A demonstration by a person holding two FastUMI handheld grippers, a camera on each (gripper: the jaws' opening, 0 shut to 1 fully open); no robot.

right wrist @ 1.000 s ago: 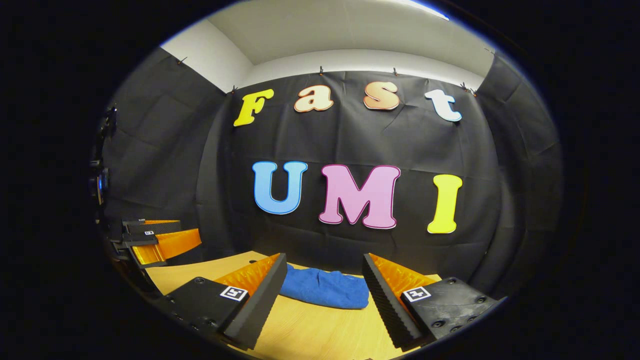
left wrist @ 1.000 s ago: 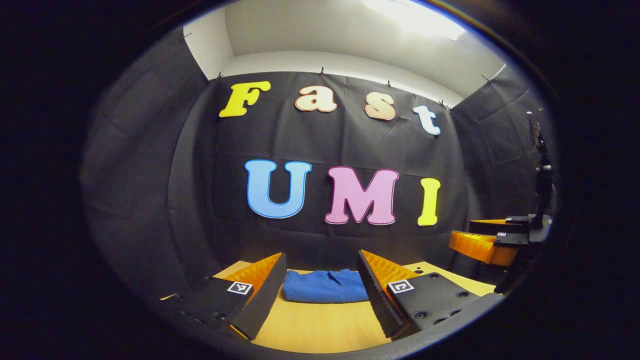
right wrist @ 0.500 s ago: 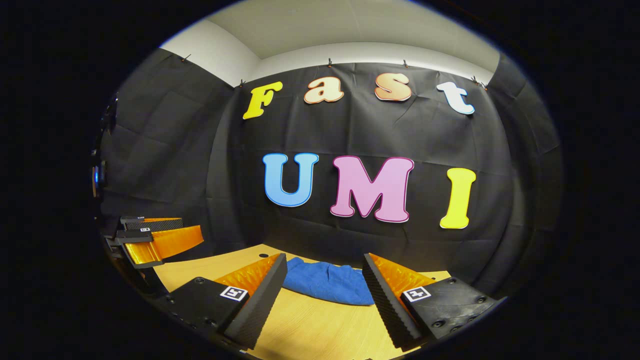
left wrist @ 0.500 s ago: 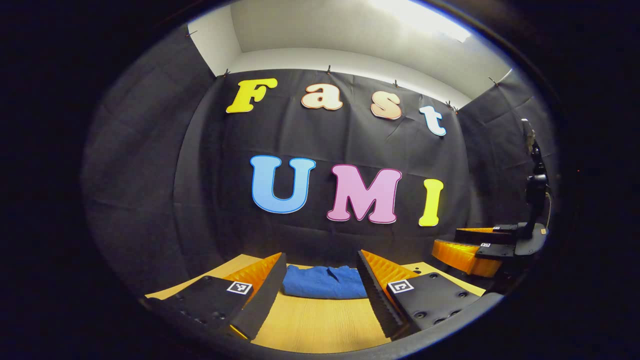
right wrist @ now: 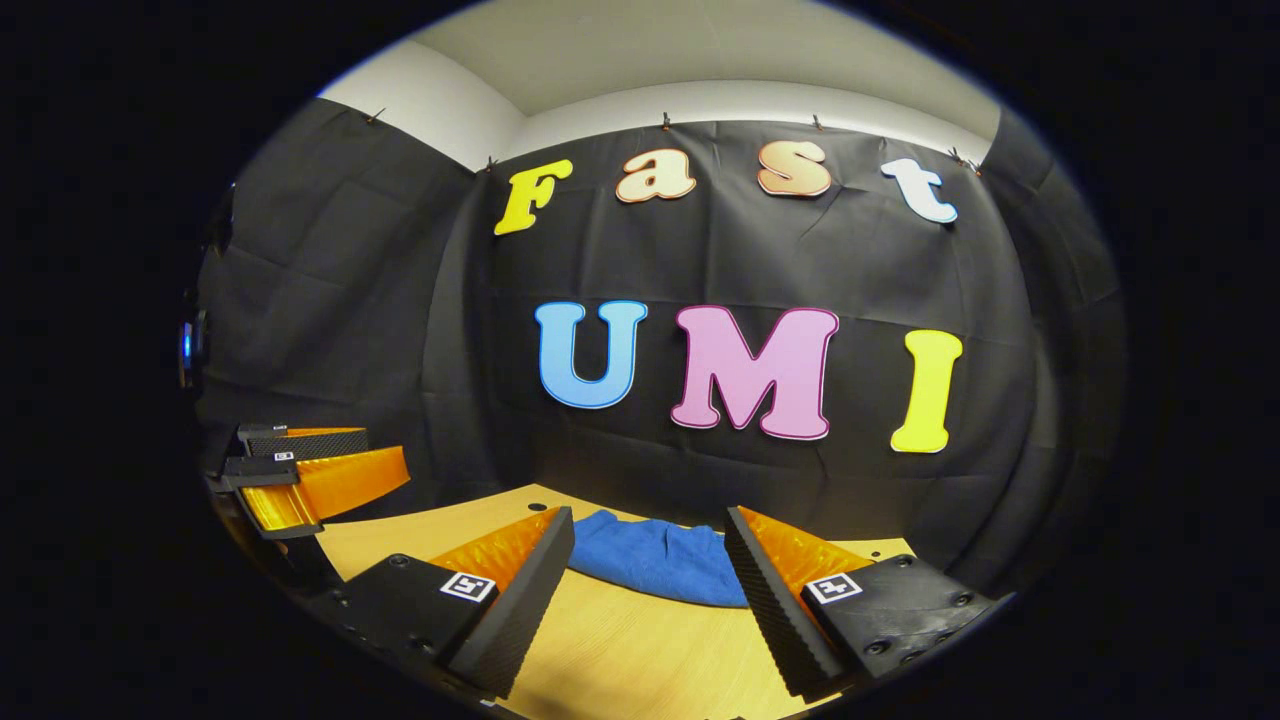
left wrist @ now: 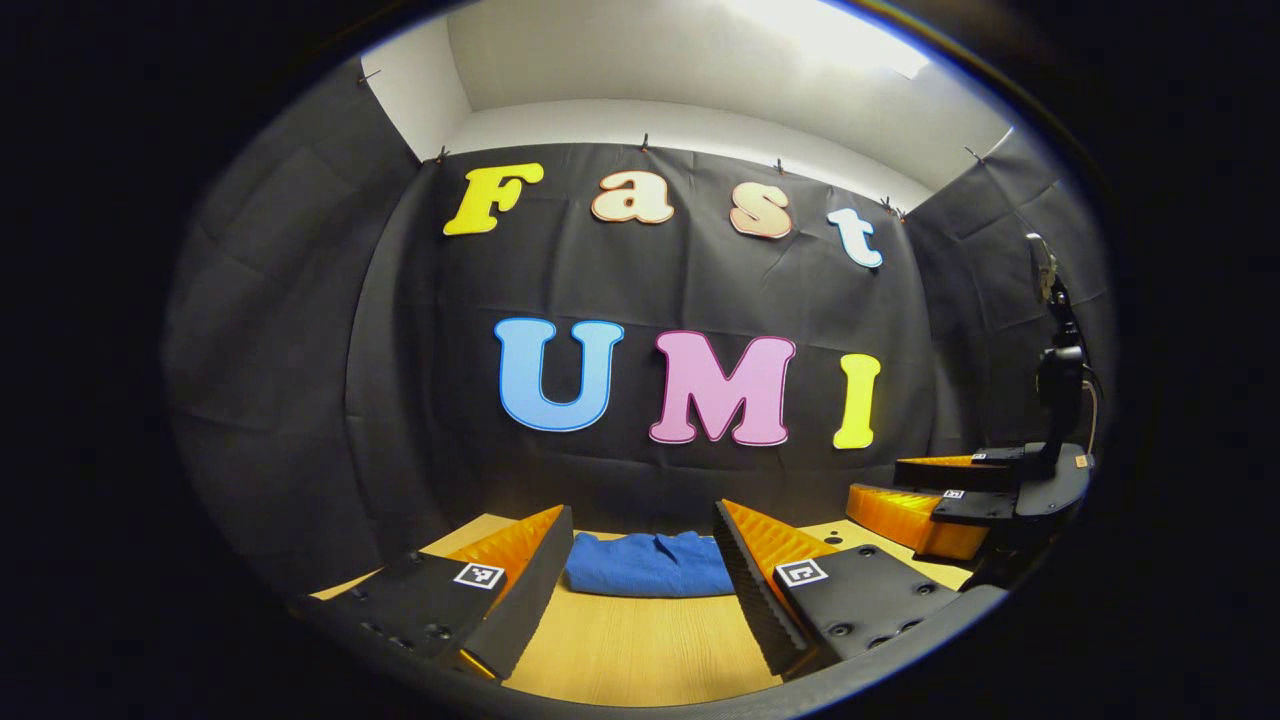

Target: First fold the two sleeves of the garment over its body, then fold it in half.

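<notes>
Garment (left wrist: 650, 564) lies folded on the table (left wrist: 640, 650), both tools (left wrist: 640, 580) (right wrist: 650, 590) spread, empty.

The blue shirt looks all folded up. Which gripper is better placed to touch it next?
Probably the left gripper: in its own view the blue shirt lies straight ahead, centred between its open fingers. The right gripper is open too, but it sees the shirt at a slant. It is a close call.

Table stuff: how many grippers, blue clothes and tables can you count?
Grippers: 2, left gripper and right gripper
Blue garment: 1
Wooden table: 1
Total: 4
</notes>
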